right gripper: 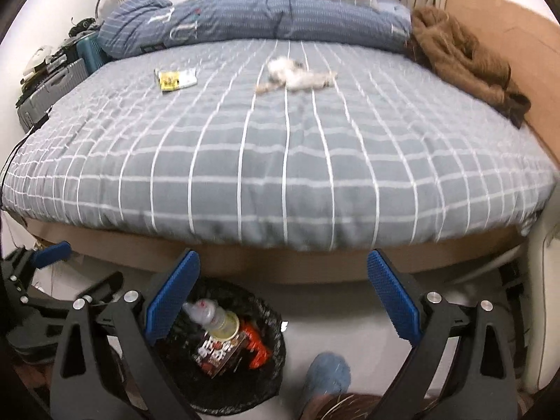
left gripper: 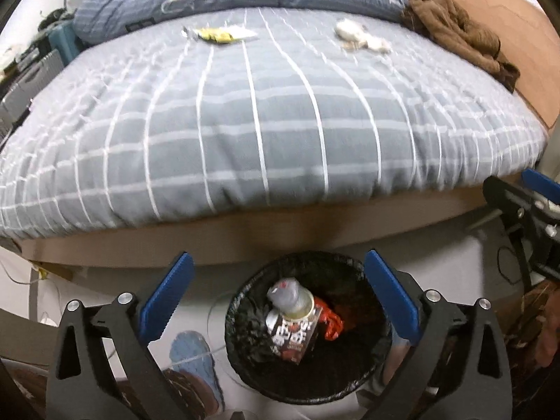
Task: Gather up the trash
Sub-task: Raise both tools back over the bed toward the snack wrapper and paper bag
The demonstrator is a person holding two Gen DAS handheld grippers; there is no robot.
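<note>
1. Left wrist view: the left gripper point(left gripper: 276, 287) hangs above the trash bin point(left gripper: 350, 381), jaws wide apart with nothing between them. A bottle point(left gripper: 292, 297), a dark carton point(left gripper: 295, 337) and a red wrapper point(left gripper: 330, 322) already lie in the bin. Left on the bed point(left gripper: 245, 133): a yellow packet point(left gripper: 218, 34), long axis running left to right, and crumpled tissue point(left gripper: 360, 36).

2. Right wrist view: the right gripper point(right gripper: 283, 290), also spread and empty, points over the bed's foot. The bin sits at lower left, the bottle's neck tilted up and left. By these pictures the job is about half done, with two pieces outstanding.
</note>
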